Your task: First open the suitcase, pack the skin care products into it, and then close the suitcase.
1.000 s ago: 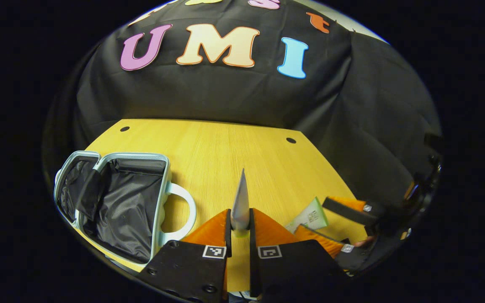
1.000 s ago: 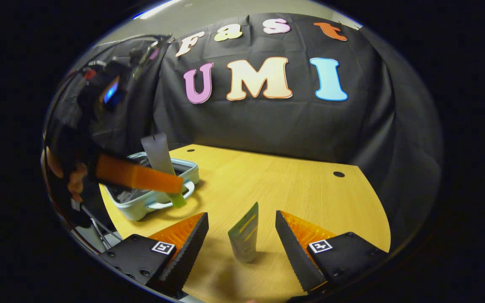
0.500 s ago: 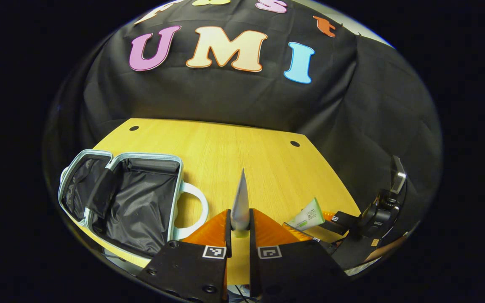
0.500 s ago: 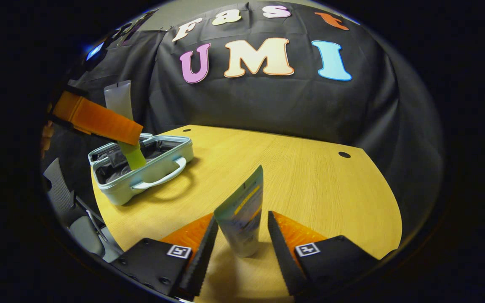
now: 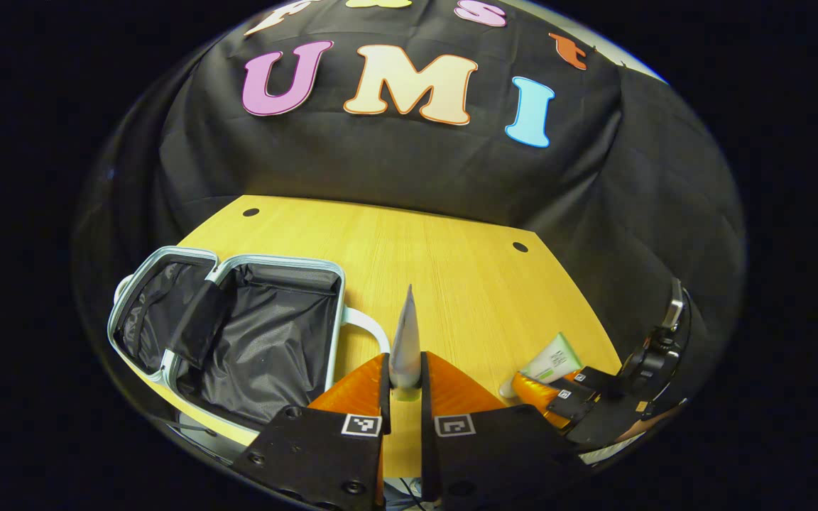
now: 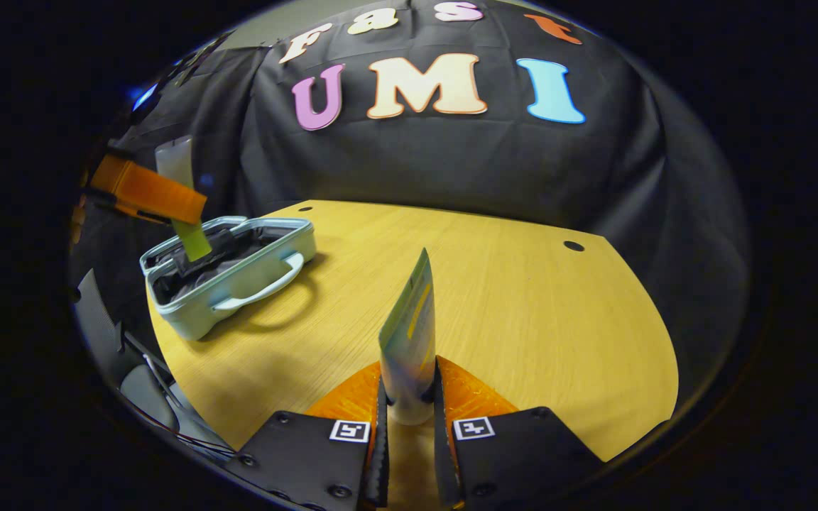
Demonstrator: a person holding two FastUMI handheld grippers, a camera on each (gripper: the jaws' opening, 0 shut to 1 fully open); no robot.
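Note:
The pale blue suitcase (image 5: 167, 362) lies open on the left of the wooden table (image 5: 451, 284), its black lining bare. My left gripper (image 5: 404, 365) is shut on a grey tube (image 5: 406, 333) that stands upright between its fingers. In the right gripper view that left gripper (image 6: 189, 213) hangs over the suitcase (image 6: 253, 273) with the tube's green cap (image 6: 194, 243) pointing down. My right gripper (image 6: 409, 387) is shut on a green tube (image 6: 410, 333), cap down, just above the table (image 6: 522, 319). The left gripper view shows the right gripper (image 5: 540, 390) and its tube (image 5: 552, 357) at the lower right.
The suitcase's white handle (image 6: 267, 284) faces the middle of the table. Two dark cable holes (image 6: 574, 245) sit near the table's far edge, by the black cloth wall. A grey chair (image 6: 143, 387) shows below the table's left edge.
My right gripper went from open around the green tube to shut on it. My left gripper rose and moved over the open suitcase with the grey tube.

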